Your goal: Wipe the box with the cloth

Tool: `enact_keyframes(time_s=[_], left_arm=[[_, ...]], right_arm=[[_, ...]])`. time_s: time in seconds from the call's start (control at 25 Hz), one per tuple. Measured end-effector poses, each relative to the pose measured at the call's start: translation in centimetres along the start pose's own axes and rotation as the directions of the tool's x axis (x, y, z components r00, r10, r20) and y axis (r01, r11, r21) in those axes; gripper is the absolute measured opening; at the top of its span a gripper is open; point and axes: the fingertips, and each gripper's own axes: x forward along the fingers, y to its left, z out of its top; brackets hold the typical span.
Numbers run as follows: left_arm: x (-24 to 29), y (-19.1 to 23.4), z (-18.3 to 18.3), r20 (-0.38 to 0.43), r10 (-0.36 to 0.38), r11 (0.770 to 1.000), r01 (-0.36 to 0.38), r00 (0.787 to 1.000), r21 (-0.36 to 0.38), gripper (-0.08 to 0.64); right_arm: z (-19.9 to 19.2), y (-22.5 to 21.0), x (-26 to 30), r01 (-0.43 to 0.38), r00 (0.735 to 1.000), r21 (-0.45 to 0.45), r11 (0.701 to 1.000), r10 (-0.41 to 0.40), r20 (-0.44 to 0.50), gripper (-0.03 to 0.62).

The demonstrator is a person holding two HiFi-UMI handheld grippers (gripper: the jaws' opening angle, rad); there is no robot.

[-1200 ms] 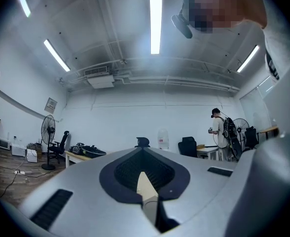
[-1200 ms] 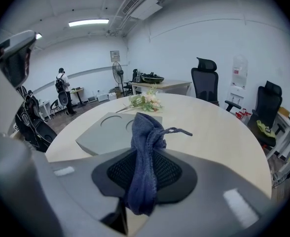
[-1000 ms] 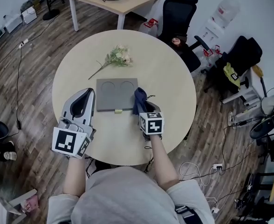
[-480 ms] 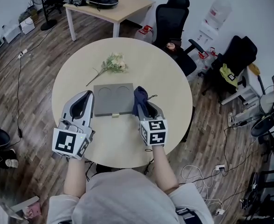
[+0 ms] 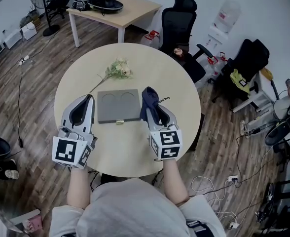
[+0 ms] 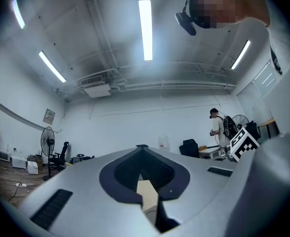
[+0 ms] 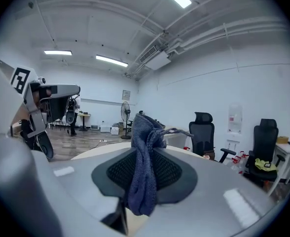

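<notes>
right gripper (image 5: 153,106) with cloth (image 5: 148,98) lifted slightly

Your count: one round pale wooden bench (image 5: 184,98); on it one flat grey square box (image 5: 118,105), one dark blue cloth (image 5: 148,100), one sprig of pale flowers (image 5: 118,69).

Overhead view plus 2 upward views

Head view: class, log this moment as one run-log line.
left gripper: shut, empty | right gripper: shut on cloth | box: flat on table, between grippers | cloth: at box's right edge
</notes>
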Motion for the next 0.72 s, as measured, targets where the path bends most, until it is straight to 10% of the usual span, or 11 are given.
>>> enact_keyframes(time_s=[0.72], left_arm=[[-1.4,-1.7,1.4,0.036,0.041,0.999,-0.041,0.999,-0.01,0.008]], right_arm=[[4.7,-1.2,-5.1,0.017,0.987,-0.008,1.0,-0.016,0.159,0.112]])
